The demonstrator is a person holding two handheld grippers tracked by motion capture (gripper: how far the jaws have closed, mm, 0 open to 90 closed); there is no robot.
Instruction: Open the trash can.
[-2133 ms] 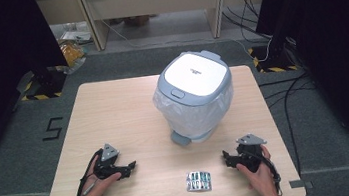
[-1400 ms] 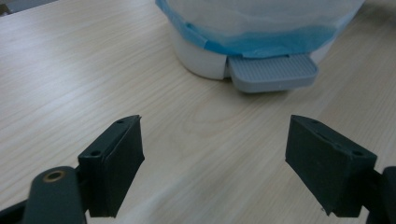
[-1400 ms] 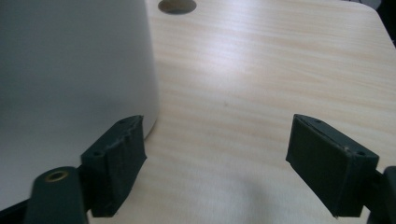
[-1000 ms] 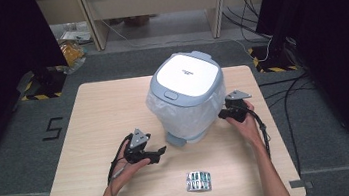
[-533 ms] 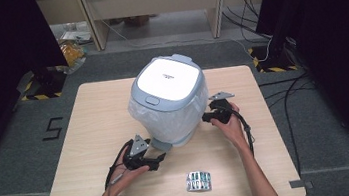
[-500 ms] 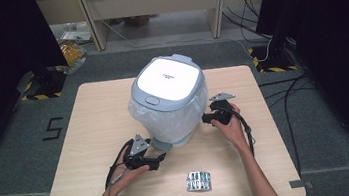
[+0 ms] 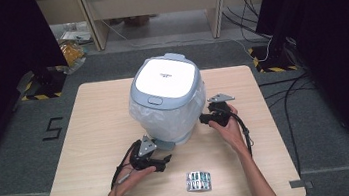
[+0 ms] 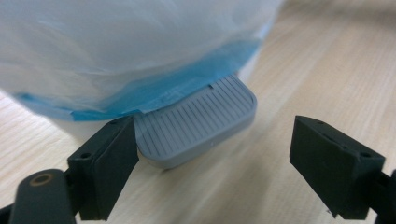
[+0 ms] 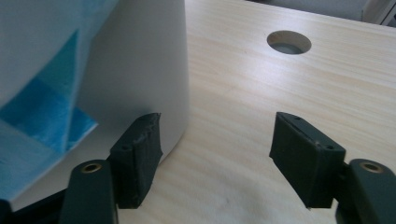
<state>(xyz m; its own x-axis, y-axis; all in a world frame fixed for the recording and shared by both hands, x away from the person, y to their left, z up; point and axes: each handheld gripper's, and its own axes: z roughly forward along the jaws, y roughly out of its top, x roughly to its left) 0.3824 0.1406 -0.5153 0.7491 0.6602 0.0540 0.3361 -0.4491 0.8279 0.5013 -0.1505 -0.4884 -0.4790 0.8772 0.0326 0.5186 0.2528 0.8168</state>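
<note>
**Two tongs close in on the wrapped bin**

Right, nearest the person first — a small blister pack [image 7: 199,180] lies on the wooden surface [image 7: 97,137] between the two forearms, untouched; its print is too small to read. Just beyond it the left tongs [image 7: 162,161] sit at the foot of the pedal bin [image 7: 167,99]. Their jaws stand wide apart and hold nothing: in the left gripper view one pad sits right by the edge of the ribbed grey pedal [image 8: 198,123], the other well clear on the bare wood. My read is that this hand is placed low to steady the base or work the pedal.

Further along, the right tongs [image 7: 204,119] come in level at the bin's flank. They are partly open and have just been closing, with nothing between them — one pad lies close against the white wall, the other out over the wood. That looks like a side brace for shifting the bin.

The bin stands mid-surface, wrapped in clear film with blue tape [image 9: 44,112]. Its white lid [image 7: 166,77] carries a small mark, illegible here. Beyond, a cable hole [image 9: 288,42]; out on the grey floor [image 7: 317,126], a painted "5" [image 7: 53,129].
</note>
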